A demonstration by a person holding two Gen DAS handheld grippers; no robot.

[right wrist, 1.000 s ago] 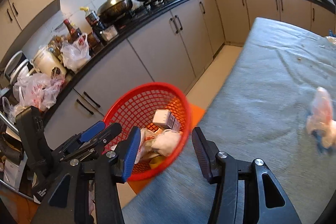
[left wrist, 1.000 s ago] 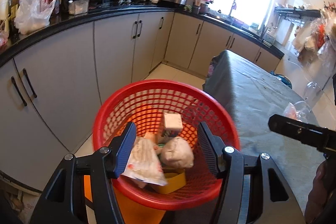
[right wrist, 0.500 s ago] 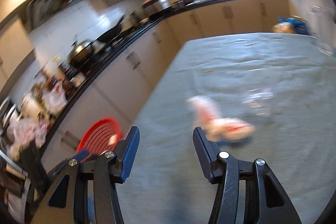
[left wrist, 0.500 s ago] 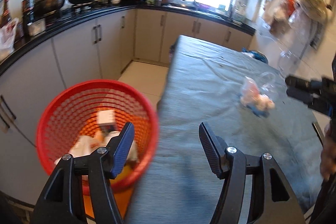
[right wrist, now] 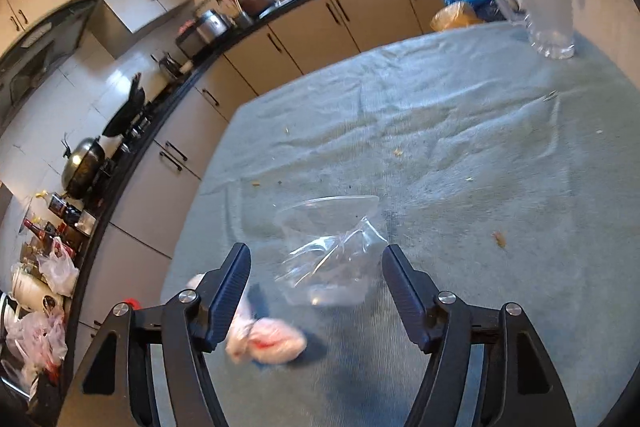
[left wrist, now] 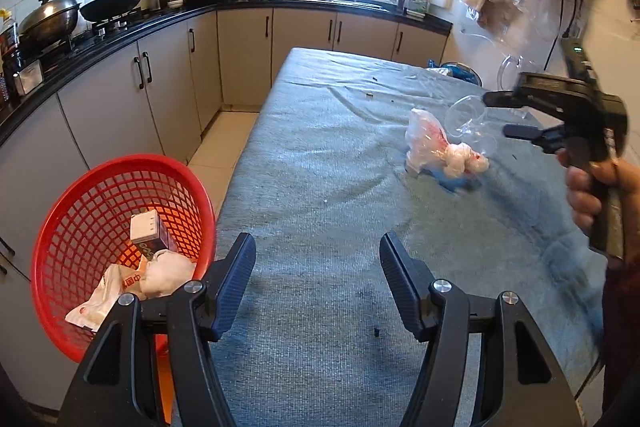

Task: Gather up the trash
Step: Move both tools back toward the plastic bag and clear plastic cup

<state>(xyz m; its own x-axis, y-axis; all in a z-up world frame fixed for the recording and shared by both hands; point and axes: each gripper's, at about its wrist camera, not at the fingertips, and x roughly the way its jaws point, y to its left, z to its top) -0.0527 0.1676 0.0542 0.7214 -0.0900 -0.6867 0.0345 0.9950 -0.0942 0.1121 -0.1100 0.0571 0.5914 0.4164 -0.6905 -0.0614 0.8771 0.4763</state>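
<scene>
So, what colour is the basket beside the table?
The basket is red, a mesh of small holes. It shows best in the left wrist view.

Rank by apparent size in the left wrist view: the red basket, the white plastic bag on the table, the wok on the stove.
1. red basket, clearly largest, though also nearest the camera.
2. white plastic bag and wok look about alike; the wok sits farther off, so no ranking between them.

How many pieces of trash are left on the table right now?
2, lying side by side on the table: a crumpled white-and-red plastic bag and a clear plastic cup just beyond it, in front of the opening right gripper. Small crumbs aside; more may be hidden.
</scene>
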